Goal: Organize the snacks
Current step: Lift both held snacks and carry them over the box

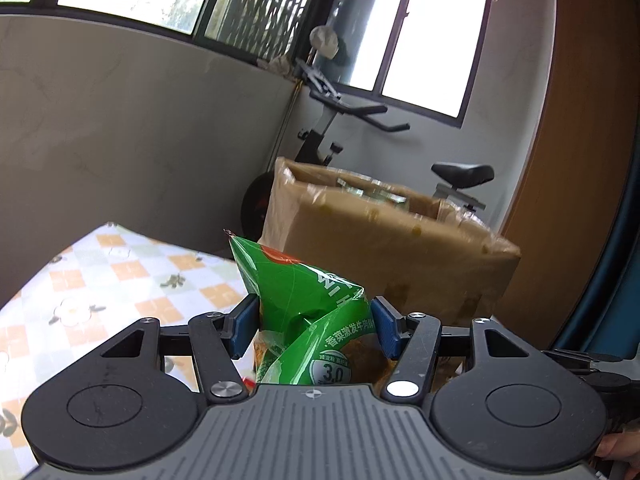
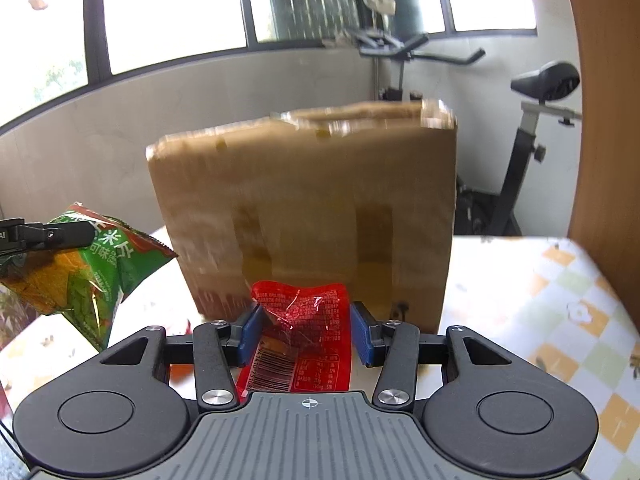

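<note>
My left gripper (image 1: 314, 326) is shut on a green snack bag (image 1: 296, 288) and holds it above the checked tablecloth (image 1: 120, 280). The same green bag (image 2: 92, 264) hangs at the left of the right wrist view, pinched by the left gripper. My right gripper (image 2: 306, 334) is shut on a red snack packet (image 2: 304, 320) with a barcode, held in front of the open brown cardboard box (image 2: 304, 208). The box (image 1: 384, 248) stands on the table ahead and to the right of the green bag; something shows inside its top.
An exercise bike (image 2: 536, 128) stands behind the table by the windows. A wooden panel (image 1: 580, 120) rises at the right. The table's far edge (image 1: 168, 244) runs left of the box. Tablecloth (image 2: 540, 300) lies right of the box.
</note>
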The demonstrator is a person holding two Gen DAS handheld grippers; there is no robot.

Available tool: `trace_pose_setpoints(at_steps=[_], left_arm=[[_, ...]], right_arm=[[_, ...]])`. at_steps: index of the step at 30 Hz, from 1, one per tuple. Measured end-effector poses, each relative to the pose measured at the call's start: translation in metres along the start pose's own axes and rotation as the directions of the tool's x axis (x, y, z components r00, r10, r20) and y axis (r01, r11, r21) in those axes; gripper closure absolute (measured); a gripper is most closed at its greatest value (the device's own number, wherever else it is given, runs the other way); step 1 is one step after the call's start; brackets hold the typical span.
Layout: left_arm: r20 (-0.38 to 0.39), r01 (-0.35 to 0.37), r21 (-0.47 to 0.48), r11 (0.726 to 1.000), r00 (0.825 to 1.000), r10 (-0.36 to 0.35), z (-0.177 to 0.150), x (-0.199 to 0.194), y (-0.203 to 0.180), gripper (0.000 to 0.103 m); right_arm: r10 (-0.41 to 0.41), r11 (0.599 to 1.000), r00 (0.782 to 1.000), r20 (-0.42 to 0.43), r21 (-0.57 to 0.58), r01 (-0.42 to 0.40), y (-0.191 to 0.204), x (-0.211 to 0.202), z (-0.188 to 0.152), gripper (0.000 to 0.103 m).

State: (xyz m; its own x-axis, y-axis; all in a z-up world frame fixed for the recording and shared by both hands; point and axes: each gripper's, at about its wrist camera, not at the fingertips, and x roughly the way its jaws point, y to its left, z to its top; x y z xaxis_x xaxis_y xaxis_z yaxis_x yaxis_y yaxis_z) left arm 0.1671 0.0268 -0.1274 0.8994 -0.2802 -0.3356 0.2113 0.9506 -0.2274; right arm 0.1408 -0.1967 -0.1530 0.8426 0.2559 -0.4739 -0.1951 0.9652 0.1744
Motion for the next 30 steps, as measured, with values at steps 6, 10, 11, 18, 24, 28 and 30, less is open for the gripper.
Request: trace_pose_setpoints(at_steps=[6,10,11,18,24,28,30], left_arm=[[0.073,0.032,0.033,0.999,0.997,-0.034,0.025,-0.002,-0.011,0.04],[0.108,0.059,0.049,0.997,0.992,-0.064,0.042,0.003,-0.021,0.04],[0.116,0.063,0.058,0.996,0.991,-0.069,0.046,0.004,-0.024,0.04],[0.146,0.088,0.093,0.992,0.984,-0.101,0.068,0.026,-0.039,0.04],[0.189,0.097,0.108,0.989,0.975,-0.116,0.079,0.031,-0.042,0.04],[0.185,0.09,0.128,0.988,0.976,-0.113,0.091,0.052,-0.045,0.04],[0.178,0.075,0.152,0.986,0.979,-0.102,0.097,0.065,-0.047,0.04]], right_arm=[[0.015,0.999,0.997,0.079,-0.032,-0.012,0.002,-0.012,0.029,0.06],[0.021,0.998,0.992,0.123,-0.058,-0.014,0.002,-0.015,0.049,0.06],[0.022,0.998,0.991,0.131,-0.065,-0.014,0.001,-0.015,0.054,0.06],[0.023,0.996,0.984,0.177,-0.092,-0.007,-0.001,-0.011,0.084,0.06],[0.016,0.996,0.979,0.203,-0.086,0.001,-0.011,0.001,0.106,0.06],[0.017,0.995,0.98,0.197,-0.1,0.002,-0.017,0.023,0.123,0.06],[0.014,0.994,0.982,0.19,-0.109,0.006,-0.02,0.038,0.133,0.06]])
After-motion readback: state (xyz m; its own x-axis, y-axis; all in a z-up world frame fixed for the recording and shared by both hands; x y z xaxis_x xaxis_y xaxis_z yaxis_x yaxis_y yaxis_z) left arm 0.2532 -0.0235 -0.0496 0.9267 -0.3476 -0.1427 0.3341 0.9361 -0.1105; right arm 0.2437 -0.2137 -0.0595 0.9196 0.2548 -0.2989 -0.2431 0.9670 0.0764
